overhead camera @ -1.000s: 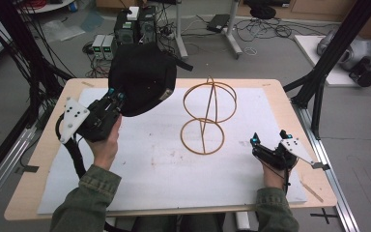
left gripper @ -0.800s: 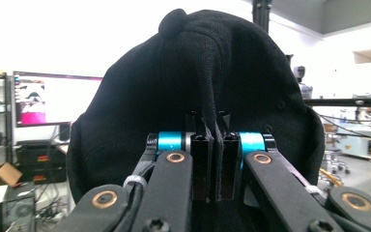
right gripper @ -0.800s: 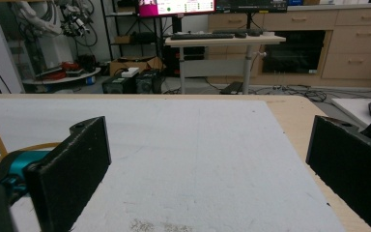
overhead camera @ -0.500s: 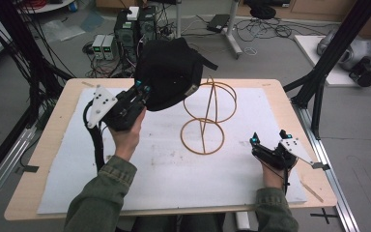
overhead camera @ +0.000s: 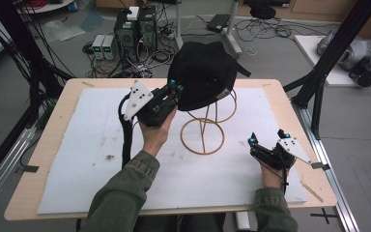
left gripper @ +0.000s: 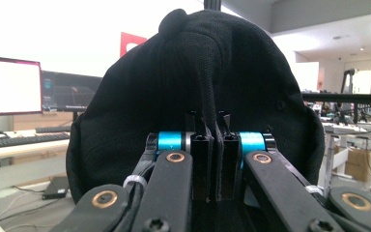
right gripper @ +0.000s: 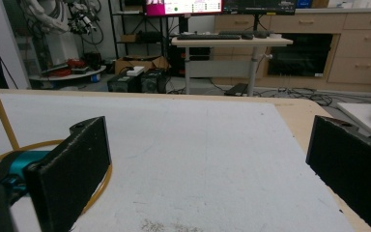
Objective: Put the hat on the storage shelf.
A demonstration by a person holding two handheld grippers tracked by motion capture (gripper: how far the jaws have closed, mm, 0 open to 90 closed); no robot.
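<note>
- Table [overhead camera: 67, 159]: fills mid-frame, padded white so work lies flat.
- Cap [overhead camera: 204, 72]: upper centre, draped over the stand's top to hang.
- Stand [overhead camera: 203, 137]: centre, base ring flat.
- Left gripper [overhead camera: 178, 88]: clamped on cap's edge, steering it.
- Right gripper [overhead camera: 266, 139]: lower right, jaws apart, idle.

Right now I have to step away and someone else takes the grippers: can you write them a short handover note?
Left gripper: jaws shut on a fold of the black cap, held raised above the table.
Right gripper: open, holding nothing, resting low over the white mat near the right edge.
Gold wire stand: upright mid-table; the cap sits over its top, whether it bears on it I cannot tell.
Done: cap lifted and brought to the stand.
Left: likely settle the cap on the stand, then release.
</note>
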